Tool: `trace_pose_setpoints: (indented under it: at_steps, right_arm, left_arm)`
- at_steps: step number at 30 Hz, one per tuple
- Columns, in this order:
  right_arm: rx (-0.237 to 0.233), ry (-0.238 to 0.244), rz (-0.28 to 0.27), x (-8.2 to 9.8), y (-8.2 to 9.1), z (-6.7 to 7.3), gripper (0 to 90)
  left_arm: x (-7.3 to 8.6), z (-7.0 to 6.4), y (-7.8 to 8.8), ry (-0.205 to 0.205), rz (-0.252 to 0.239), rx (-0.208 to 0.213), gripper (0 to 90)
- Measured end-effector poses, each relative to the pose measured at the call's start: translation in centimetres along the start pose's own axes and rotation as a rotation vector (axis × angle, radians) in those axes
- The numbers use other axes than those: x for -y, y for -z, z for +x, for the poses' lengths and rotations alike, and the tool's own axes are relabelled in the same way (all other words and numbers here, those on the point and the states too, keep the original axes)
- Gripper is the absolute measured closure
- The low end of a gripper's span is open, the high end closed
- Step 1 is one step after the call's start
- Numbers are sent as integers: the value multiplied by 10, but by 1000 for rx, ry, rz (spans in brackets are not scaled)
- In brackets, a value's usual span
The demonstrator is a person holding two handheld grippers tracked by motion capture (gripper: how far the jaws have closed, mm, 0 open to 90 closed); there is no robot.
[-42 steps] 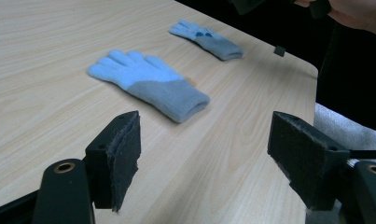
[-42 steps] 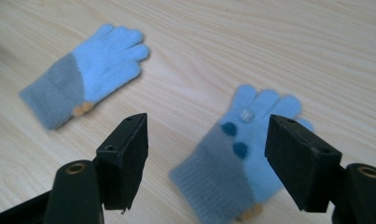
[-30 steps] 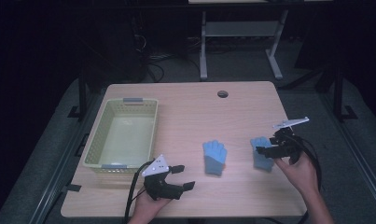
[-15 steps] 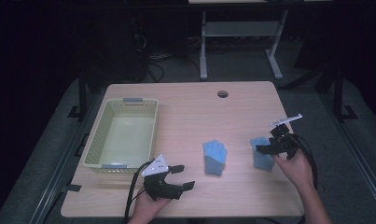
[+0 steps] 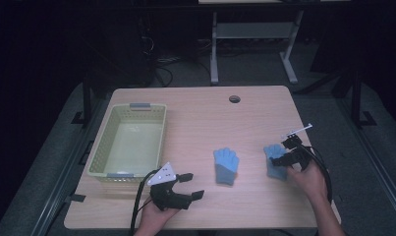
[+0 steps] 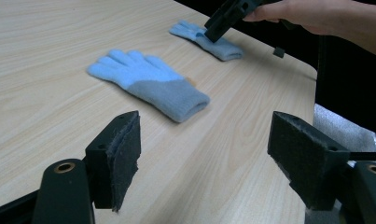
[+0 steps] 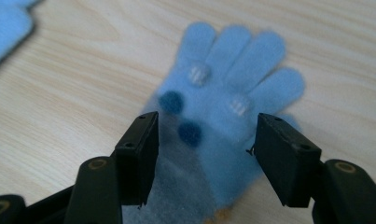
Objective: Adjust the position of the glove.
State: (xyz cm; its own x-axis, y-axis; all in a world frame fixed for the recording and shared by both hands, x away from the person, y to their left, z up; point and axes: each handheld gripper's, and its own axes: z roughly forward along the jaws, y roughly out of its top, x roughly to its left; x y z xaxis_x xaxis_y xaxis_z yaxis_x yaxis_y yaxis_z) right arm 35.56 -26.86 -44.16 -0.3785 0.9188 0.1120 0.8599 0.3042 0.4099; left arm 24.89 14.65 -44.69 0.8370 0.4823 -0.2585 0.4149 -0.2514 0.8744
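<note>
Blue and soft, two woolly gloves lie flat on our pale wooden table (image 5: 195, 113). We are working on the blue knit glove with dots on it (image 5: 274, 161), which lies near the right edge of the table. Our right gripper (image 5: 280, 158) is right over it, with its jaws on either side of the palm. The jaws have just been closing in, but in the right gripper view the pads look like they stand a bit apart from the wool, so we think the glove is not pinched yet.

The other blue glove with a grey cuff (image 5: 226, 165) lies in the middle, well apart from the first one. Our left gripper (image 5: 188, 186) waits near the front edge, jaws wide open and holding nothing.

The light green plastic basket (image 5: 99, 150) sits at the left with no glove inside. So we guess the job has just begun: no glove is picked up yet, and both may still need moving.

Between the gloves and the basket we have lots of bare table. The dotted glove is close to the table's right edge, so we should be careful not to push it off.
</note>
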Motion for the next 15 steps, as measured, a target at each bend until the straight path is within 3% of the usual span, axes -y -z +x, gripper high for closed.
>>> trace_pose_setpoints:
  at_steps: [9, 15]
  right_arm:
    - [67, 38, 39, -1, -6, 8, 459]
    - [69, 40, 37, -2, -5, 8, 572]
  left_arm:
    - [0, -1, -1, -4, 4, -1, 252]
    - [0, -1, 1, -4, 1, -7, 252]
